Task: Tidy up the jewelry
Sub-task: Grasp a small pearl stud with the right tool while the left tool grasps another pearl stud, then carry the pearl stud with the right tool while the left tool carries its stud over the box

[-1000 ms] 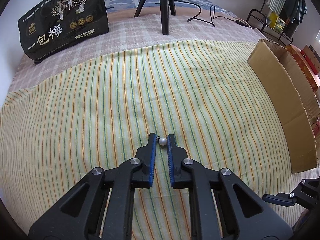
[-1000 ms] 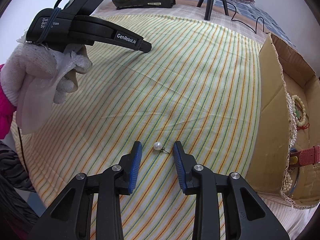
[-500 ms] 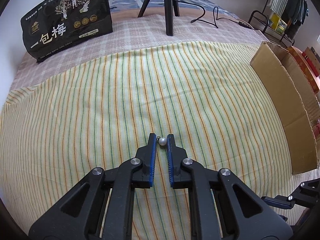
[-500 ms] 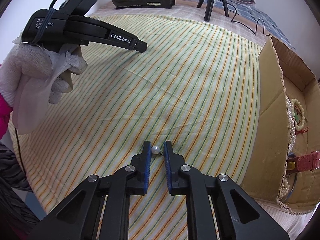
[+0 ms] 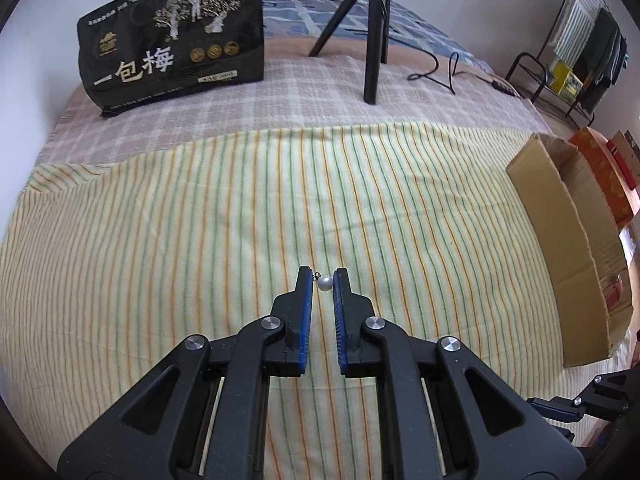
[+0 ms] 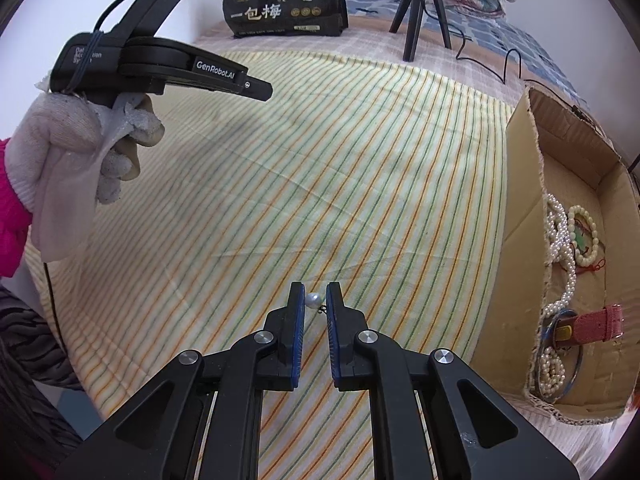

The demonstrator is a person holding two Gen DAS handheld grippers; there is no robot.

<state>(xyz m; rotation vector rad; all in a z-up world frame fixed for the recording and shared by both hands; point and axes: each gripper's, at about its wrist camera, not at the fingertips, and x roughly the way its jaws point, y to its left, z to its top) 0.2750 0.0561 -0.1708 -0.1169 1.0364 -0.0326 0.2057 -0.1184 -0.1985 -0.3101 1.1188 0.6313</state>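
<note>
Right wrist view: right hand-held gripper (image 6: 315, 299) is closed to a narrow gap on a pearl earring (image 6: 313, 300), the pearl sitting between the blue pads at the very tips, its small metal hook poking out toward the right-hand pad. Whether it is lifted clear of the striped sheet (image 6: 360, 168) or resting on it, cannot tell.

Left wrist view: left hand-held gripper (image 5: 323, 282) holds its own pearl earring (image 5: 325, 283) the same way: narrow gap, pearl at the tips, tiny hook link against the left-hand pad. Seen from the right wrist, this gripper is up and well to the left, gripped by a gloved hand (image 6: 80, 160), above the bed.

Outward: cardboard box (image 6: 524, 248) stands to the right of both grippers, open-topped. Inside: pearl strands (image 6: 560, 236), a bead bracelet (image 6: 584, 236), a pink strap (image 6: 600, 320). Beyond, at the far side of the bed, a black bag (image 6: 286, 0) and tripod legs (image 6: 412, 28).

Judgement: pick step looks complete for both earrings; transfer to the box is in hand. Next move calls for a steady squeeze, since the round pearl at the fingertip edge could squirt out, then a carry right, over the box wall, and release low inside.
</note>
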